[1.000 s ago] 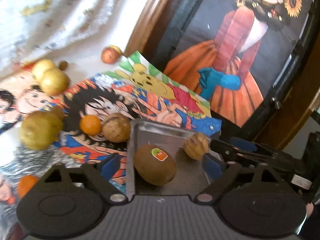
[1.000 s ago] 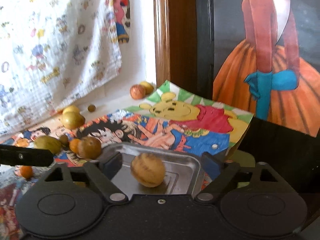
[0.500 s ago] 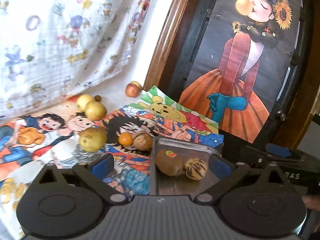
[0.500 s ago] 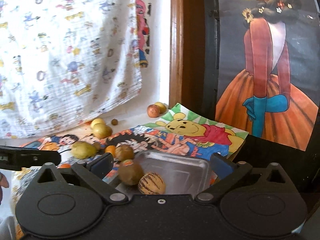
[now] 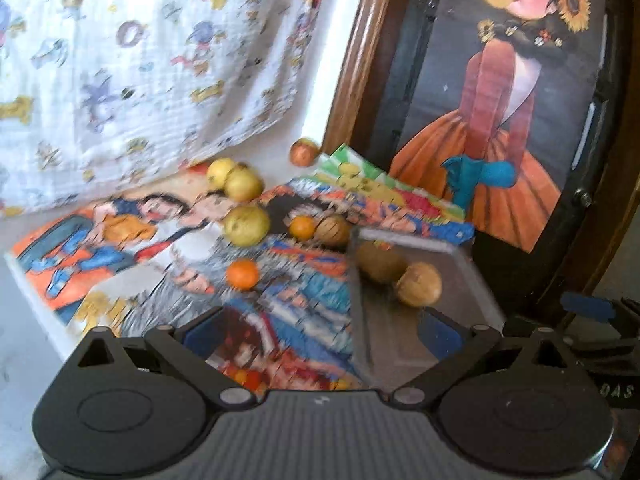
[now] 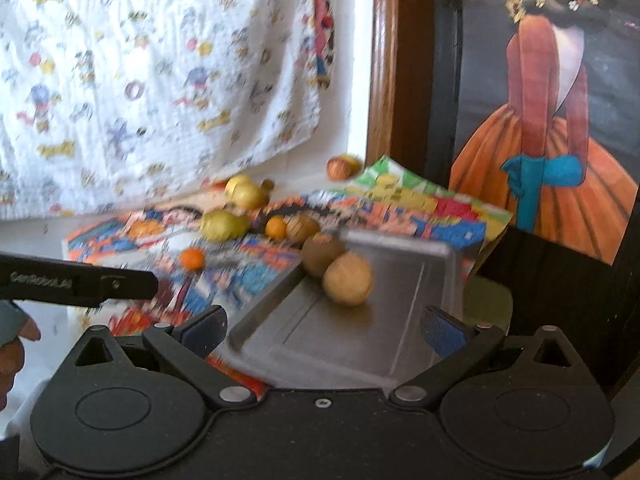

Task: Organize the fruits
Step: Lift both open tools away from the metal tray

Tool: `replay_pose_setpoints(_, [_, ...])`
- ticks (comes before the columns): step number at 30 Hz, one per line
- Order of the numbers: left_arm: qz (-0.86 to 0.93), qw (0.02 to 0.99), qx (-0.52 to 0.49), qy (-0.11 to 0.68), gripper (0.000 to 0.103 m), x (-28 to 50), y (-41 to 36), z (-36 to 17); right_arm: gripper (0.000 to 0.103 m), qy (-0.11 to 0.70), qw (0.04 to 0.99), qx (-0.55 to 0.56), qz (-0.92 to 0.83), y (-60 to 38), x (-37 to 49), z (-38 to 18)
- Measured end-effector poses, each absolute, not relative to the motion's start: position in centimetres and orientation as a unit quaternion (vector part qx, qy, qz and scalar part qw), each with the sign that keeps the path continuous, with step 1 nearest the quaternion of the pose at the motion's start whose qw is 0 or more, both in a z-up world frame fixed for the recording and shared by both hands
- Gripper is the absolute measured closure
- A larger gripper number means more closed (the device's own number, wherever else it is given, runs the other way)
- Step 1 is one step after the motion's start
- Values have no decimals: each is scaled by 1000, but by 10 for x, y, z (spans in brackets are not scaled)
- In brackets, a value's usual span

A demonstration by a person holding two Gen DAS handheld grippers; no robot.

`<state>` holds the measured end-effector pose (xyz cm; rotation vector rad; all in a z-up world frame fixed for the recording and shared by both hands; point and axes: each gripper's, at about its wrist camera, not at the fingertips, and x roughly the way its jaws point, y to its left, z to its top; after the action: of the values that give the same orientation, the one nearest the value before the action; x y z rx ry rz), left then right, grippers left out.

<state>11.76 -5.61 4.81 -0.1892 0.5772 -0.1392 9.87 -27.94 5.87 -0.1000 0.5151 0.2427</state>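
One legible marking: "SenRobot.AI" on left tool (image 6: 76,282) arm.

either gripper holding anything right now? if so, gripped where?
Nothing held. The left gripper and right gripper both stand wide open with empty jaws; the kiwi and walnut lie loose in the metal tray.

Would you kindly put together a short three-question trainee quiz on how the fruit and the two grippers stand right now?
1. How many fruits lie in the metal tray?
2. True or false: the right gripper holds a fruit.
3. Which fruit lies nearest the left gripper on the cartoon mat: A) the small orange, B) the red apple?

Key: 1. Two, the kiwi and a tan round fruit. 2. False; its jaws are open and empty. 3. A, the small orange; the red apple sits far back.
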Motion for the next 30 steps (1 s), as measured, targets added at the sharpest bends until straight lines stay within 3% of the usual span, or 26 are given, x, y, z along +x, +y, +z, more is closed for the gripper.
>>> replay_pose_setpoints(15, [-21, 933, -101, 344, 0, 100, -20, 15, 1, 325, 932, -48, 152, -236, 92, 29])
replay_pose_setpoints(30, [2, 935, -103, 340, 0, 131, 2, 18, 1, 291, 935, -111, 170, -230, 136, 54])
